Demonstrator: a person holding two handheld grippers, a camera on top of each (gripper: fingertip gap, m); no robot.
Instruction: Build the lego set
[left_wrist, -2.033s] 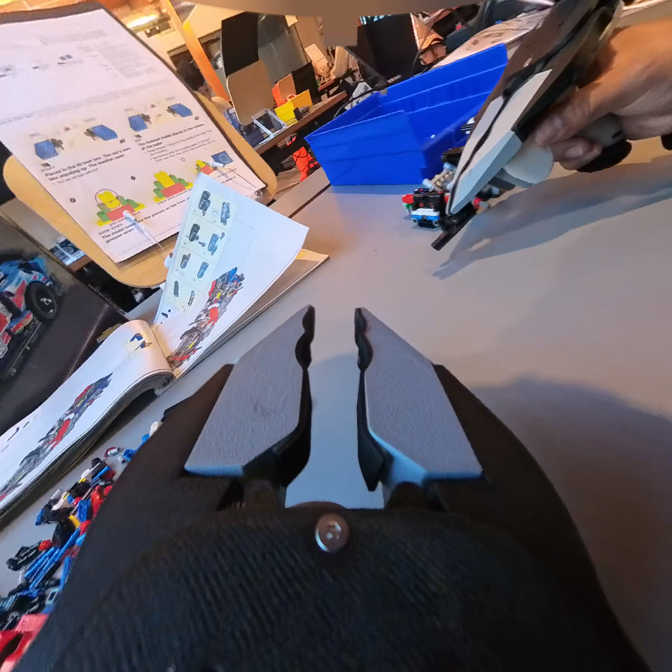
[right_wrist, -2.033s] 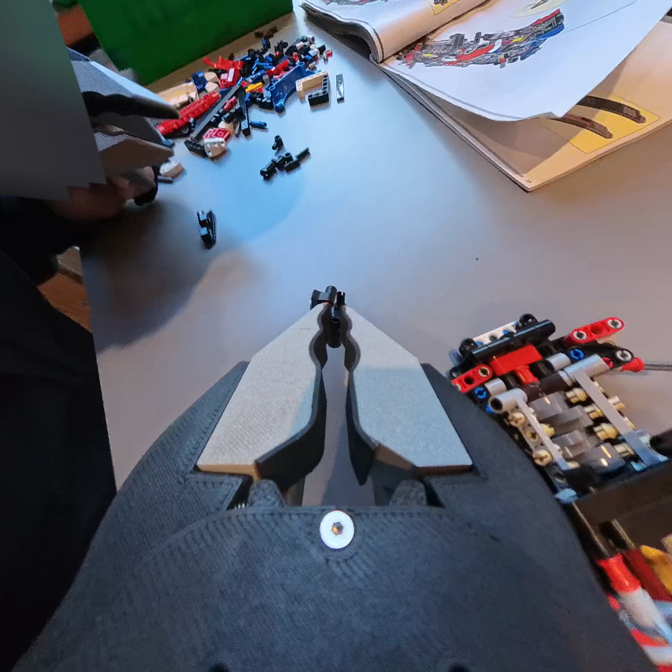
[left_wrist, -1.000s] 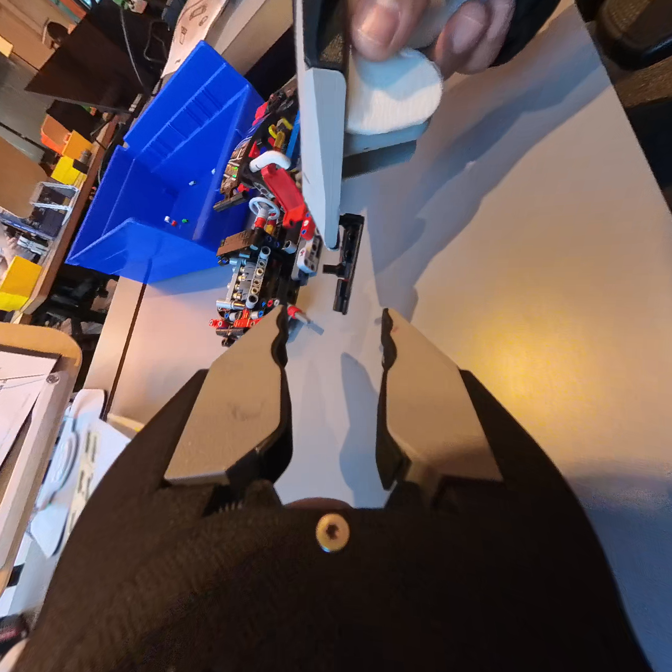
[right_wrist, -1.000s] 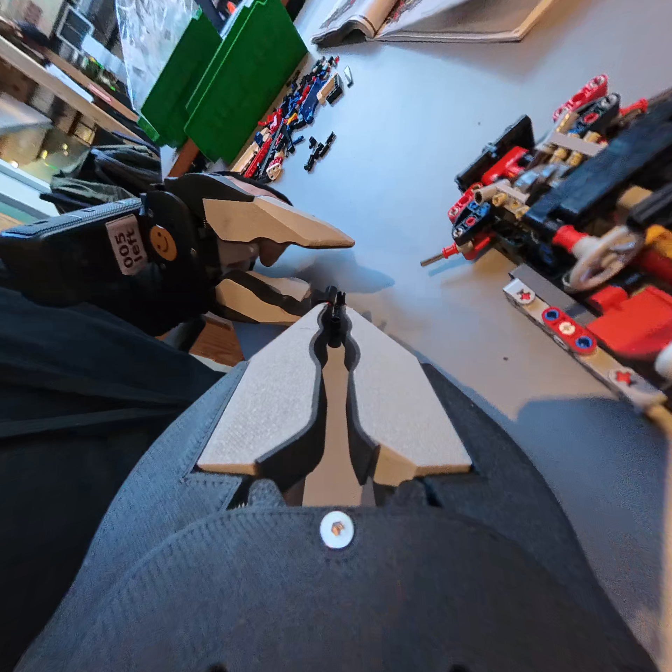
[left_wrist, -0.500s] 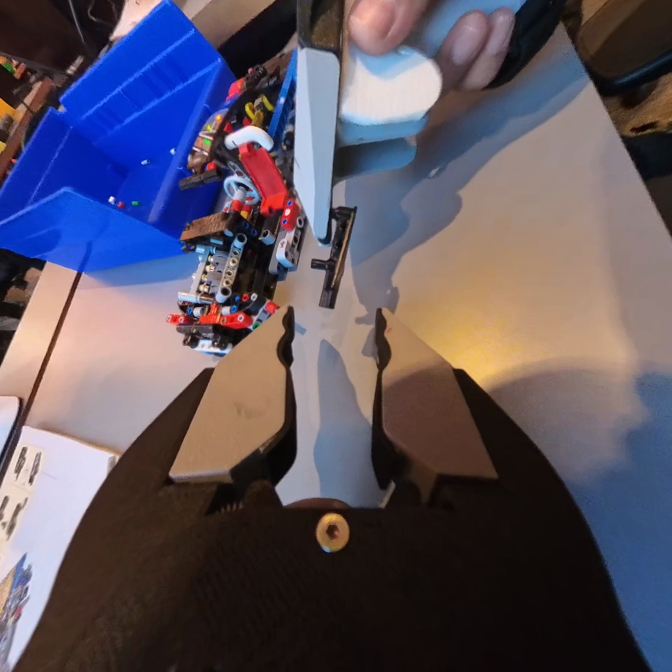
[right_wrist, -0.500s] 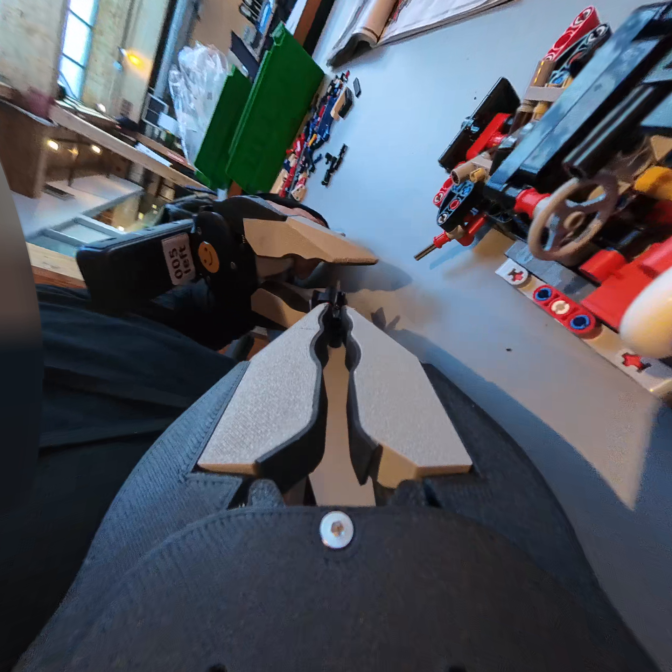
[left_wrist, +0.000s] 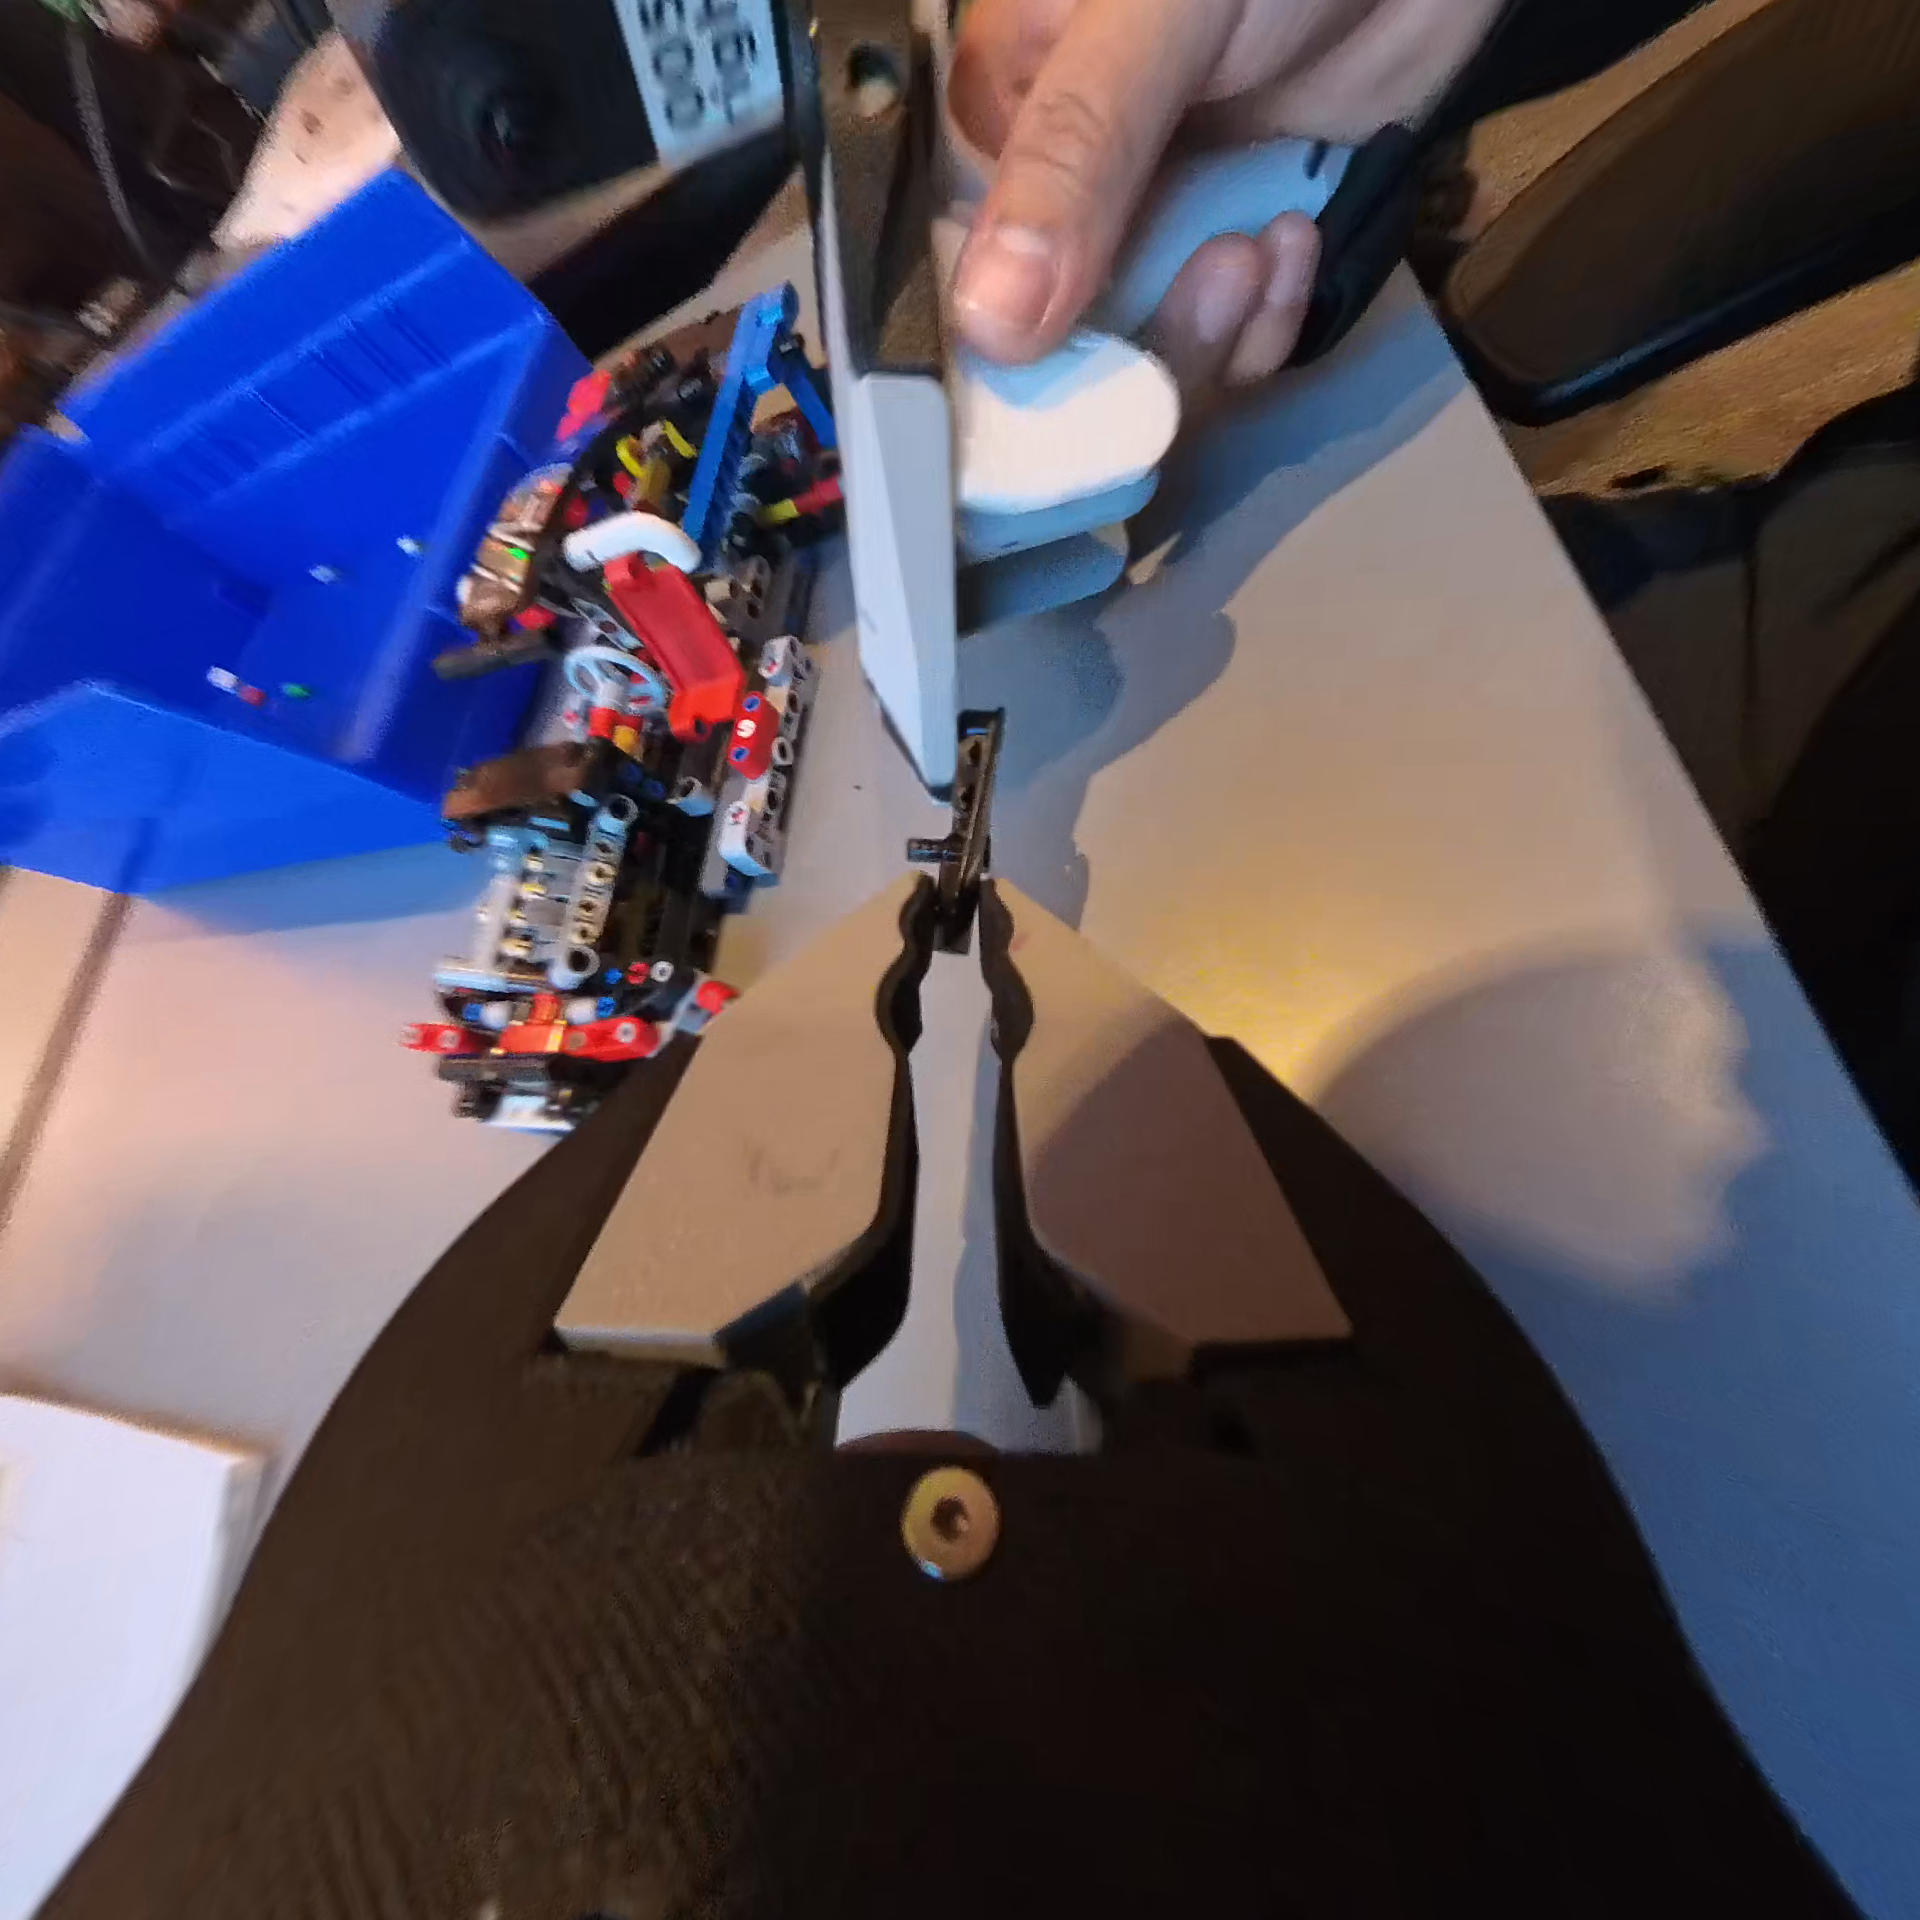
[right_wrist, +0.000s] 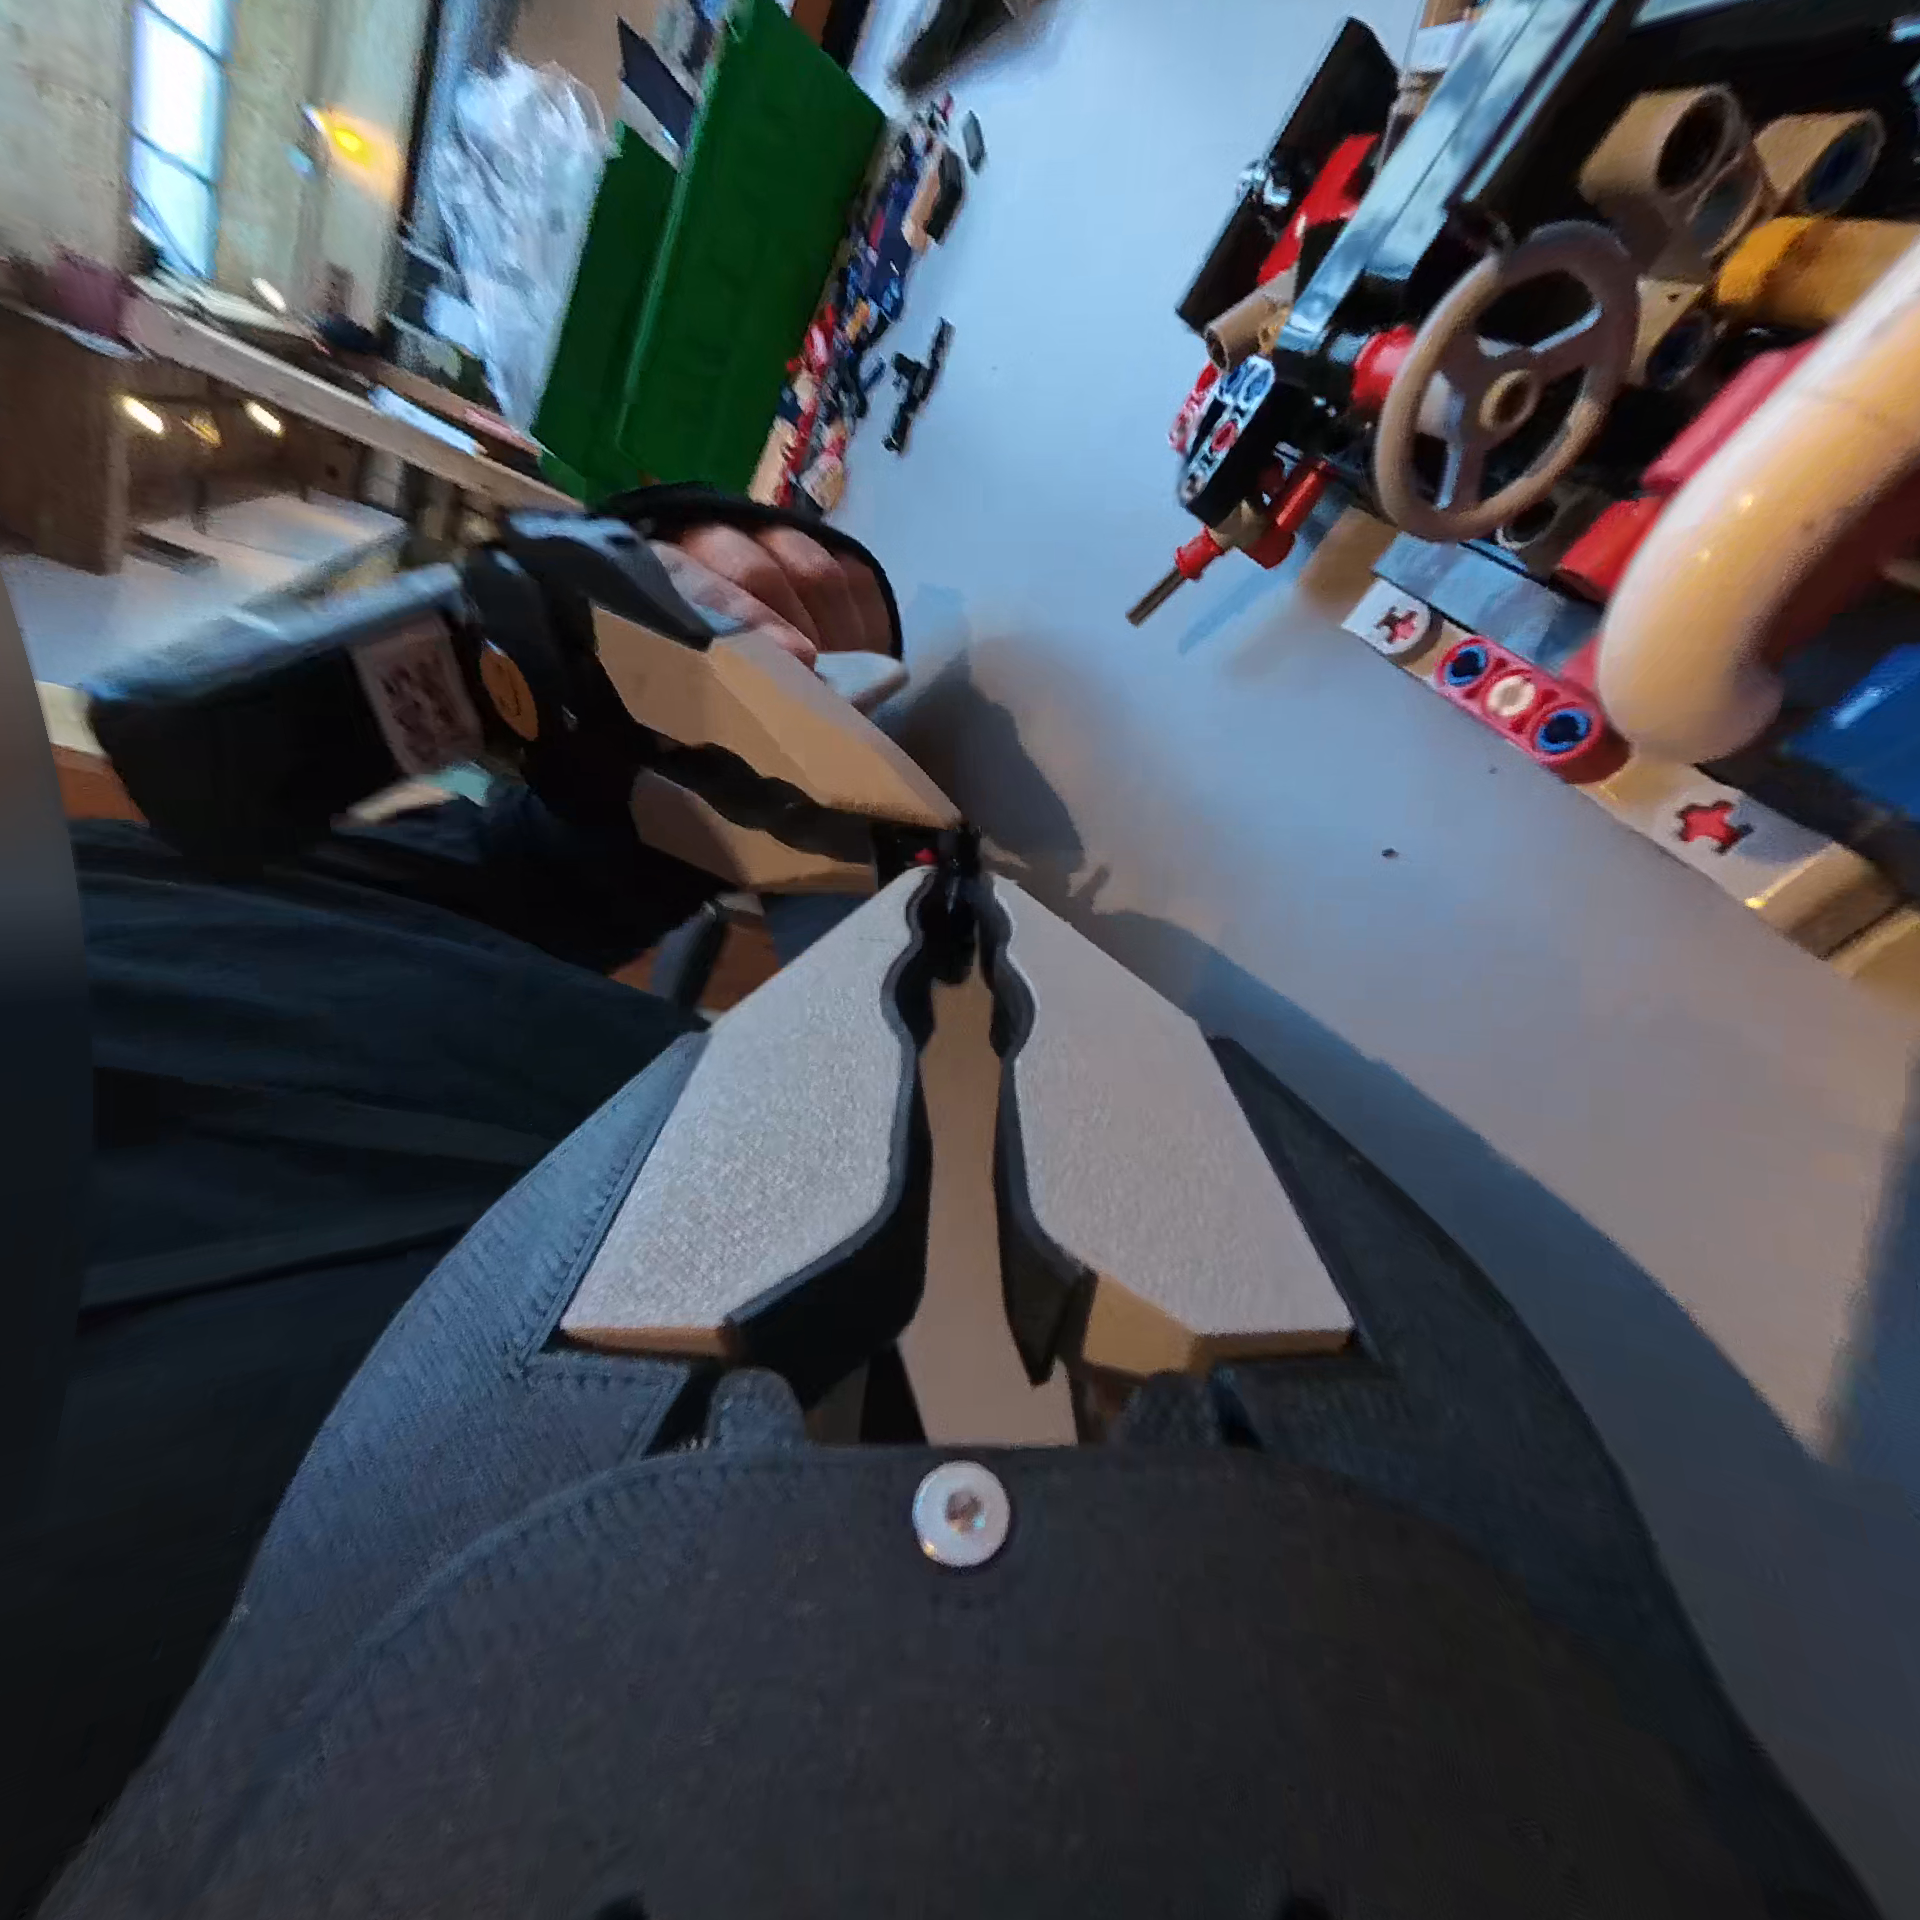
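Our left gripper (left_wrist: 948, 906) has its fingertips pinched onto the near end of the black beam (left_wrist: 968, 821), a thin lego strip with a pin jutting from its side. At the beam's far end our right gripper (left_wrist: 940, 764) clamps the same piece, its fingers clenched tight on it. In the right wrist view the right gripper (right_wrist: 954, 902) shows the dark part nipped between its tips, with the left gripper (right_wrist: 925, 831) meeting it nose to nose.

So the beam hangs between both tools, above the grey table (left_wrist: 1351, 883), just beside the half-built car chassis (left_wrist: 623, 779). Beyond the chassis, away from the beam, sits the blue bin (left_wrist: 260, 623).

We judge this to be a handover or regrip. To do it well, we should keep one grip firm while the other lets go slowly, keep the beam level, and leave the pin clear so that it can seat in the chassis.
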